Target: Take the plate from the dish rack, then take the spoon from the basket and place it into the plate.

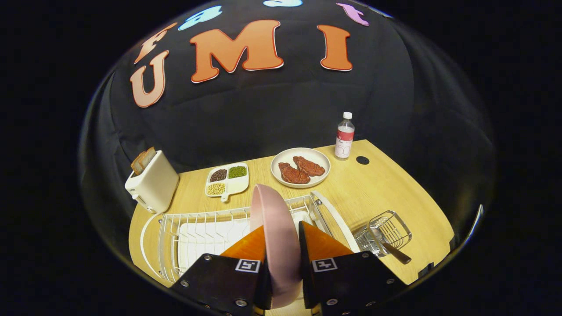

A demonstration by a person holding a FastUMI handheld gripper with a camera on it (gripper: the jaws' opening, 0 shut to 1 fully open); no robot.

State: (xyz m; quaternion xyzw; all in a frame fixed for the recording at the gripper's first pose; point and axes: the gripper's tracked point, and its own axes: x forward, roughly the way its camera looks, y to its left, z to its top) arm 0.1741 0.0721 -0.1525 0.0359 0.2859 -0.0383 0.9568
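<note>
A pink plate (275, 228) stands on edge between my two fingers, and my gripper (283, 239) is shut on it. It is held over the white wire dish rack (197, 232), near the rack's right end; whether it rests in the rack's slots or is lifted off them I cannot tell. To the right of the fingers stands a small wire basket (386, 235), and a spoon (388, 250) leans in it with its handle sticking out toward me.
On the wooden table (386, 193) beyond the rack are a white plate with two pieces of meat (300, 169), a divided dish of beans (227, 180), a white toaster with bread (151, 184) at the left and a water bottle (344, 136) at the back right.
</note>
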